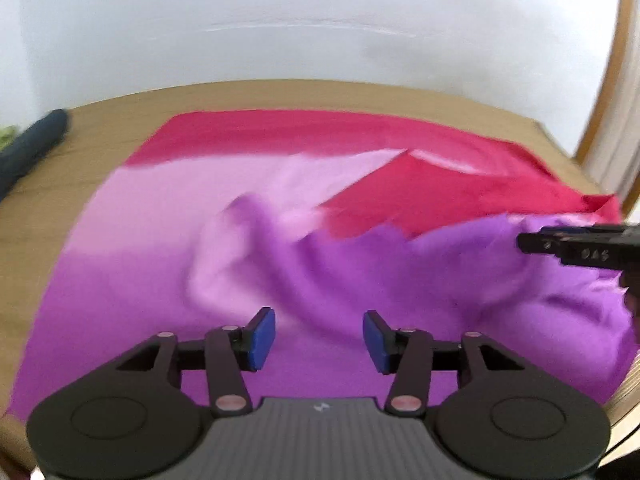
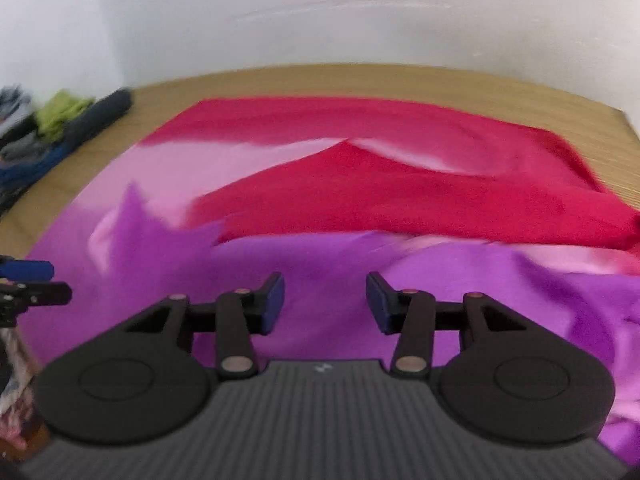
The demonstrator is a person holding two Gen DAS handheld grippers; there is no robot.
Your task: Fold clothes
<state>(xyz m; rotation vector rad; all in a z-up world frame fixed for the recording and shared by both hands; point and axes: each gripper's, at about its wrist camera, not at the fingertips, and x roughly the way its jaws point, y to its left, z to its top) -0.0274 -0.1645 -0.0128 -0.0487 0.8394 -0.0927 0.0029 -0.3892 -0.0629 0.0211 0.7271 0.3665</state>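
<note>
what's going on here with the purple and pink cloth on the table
A person is working with a two-finger gripper in each hand over a large purple, pink and red garment spread on a wooden table. Both the left gripper and the right gripper are open above the rumpled purple part, holding nothing. The cloth is creased and only loosely folded, with a red section lying over the middle. A pile of other clothes sits at the table's far left.

Hardly anything here can be read. On the ribbed grey body of my left gripper (image 1: 319, 334) sits a small pale logo mark — a shape, not letters. My right gripper (image 2: 325, 304) carries the same mark. Seen from the left, its side shows faint pale characters — too blurred to make out.
</note>
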